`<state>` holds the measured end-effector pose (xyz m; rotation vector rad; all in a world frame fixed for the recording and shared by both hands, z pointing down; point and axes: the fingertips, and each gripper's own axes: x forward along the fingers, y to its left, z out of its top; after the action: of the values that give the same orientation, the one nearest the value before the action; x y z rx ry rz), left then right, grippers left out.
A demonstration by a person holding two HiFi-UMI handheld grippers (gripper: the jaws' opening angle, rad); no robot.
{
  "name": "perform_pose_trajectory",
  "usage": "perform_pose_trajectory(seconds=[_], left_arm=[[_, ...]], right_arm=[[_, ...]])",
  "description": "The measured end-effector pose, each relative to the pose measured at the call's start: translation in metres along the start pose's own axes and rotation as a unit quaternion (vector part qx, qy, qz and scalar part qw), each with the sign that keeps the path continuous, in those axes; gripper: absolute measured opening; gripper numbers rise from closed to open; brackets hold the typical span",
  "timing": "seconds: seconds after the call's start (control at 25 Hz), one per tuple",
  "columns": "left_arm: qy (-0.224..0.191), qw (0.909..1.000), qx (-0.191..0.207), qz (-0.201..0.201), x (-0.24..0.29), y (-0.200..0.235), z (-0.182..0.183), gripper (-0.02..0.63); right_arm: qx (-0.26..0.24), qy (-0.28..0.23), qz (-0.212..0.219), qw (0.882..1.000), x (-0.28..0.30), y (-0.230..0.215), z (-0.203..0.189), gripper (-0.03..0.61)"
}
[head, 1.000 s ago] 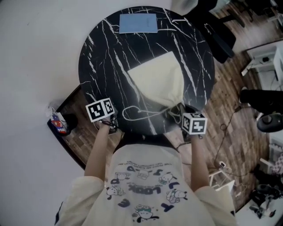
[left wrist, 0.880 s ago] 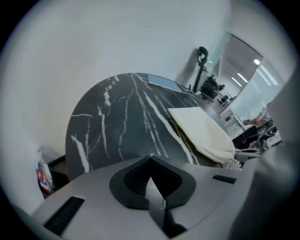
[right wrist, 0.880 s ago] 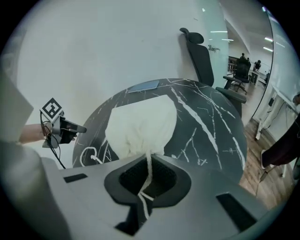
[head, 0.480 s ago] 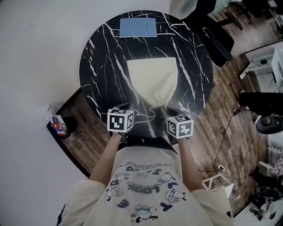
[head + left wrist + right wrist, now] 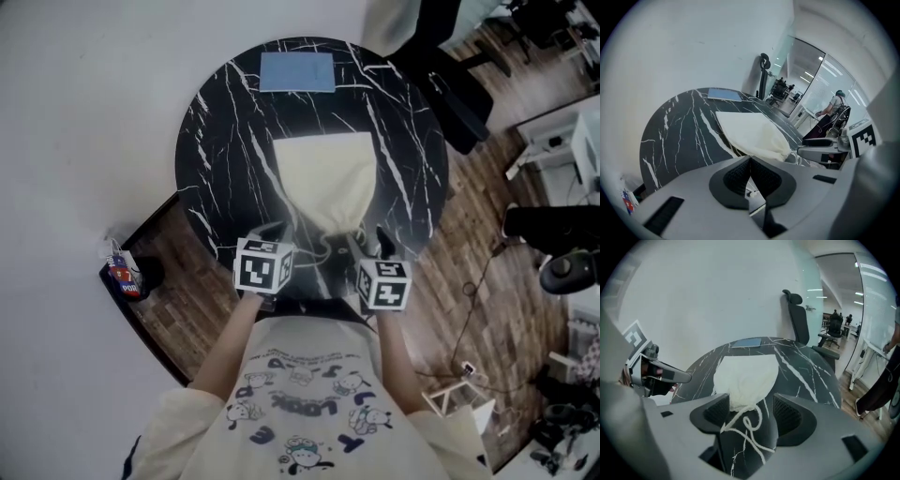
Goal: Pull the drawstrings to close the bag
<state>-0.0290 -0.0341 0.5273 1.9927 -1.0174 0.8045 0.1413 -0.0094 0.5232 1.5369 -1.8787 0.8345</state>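
Both grippers have come in from the wide spread of a second ago and now flank the bag's neck; the bag has swung straight, neck toward me.

- Far left, off the counter: small red packet [image 5: 123, 273] low by the wall.
- Left: left gripper [image 5: 270, 232], clenched fully shut, pads face to face. A speck of white shows just beneath them; I cannot tell whether cord is pinched there.
- Support: round black marble counter [image 5: 225, 141], white-veined.
- Centre: cream bag [image 5: 326, 178], flat on the counter, mouth gathered tight, neck at the near edge.
- Centre, far edge: blue pad [image 5: 296, 72], well apart from the bag.
- Centre right: drawstrings [image 5: 758, 418], trailing from the neck in loose loops over the marble.
- Right: right gripper [image 5: 370, 242], released, jaws opening. The drawstrings lie between the pads with neither pad pressing them; the bag's neck sits just beyond the tips.
- Far right, off the counter: office chair [image 5: 800, 322] against the wall.
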Motion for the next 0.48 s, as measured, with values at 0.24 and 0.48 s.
perform_pose_trajectory(seconds=[0.24, 0.48], left_arm=[[-0.061, 0.9975, 0.036, 0.002, -0.029, -0.017, 0.033, 0.041], [-0.166, 0.975, 0.127, 0.075, -0.066, -0.03, 0.073, 0.041]], right_arm=[[0.013, -0.094, 0.007, 0.995, -0.041, 0.002, 0.053, 0.282], [-0.009, -0.217, 0.019, 0.976, -0.087, 0.033, 0.116, 0.134]])
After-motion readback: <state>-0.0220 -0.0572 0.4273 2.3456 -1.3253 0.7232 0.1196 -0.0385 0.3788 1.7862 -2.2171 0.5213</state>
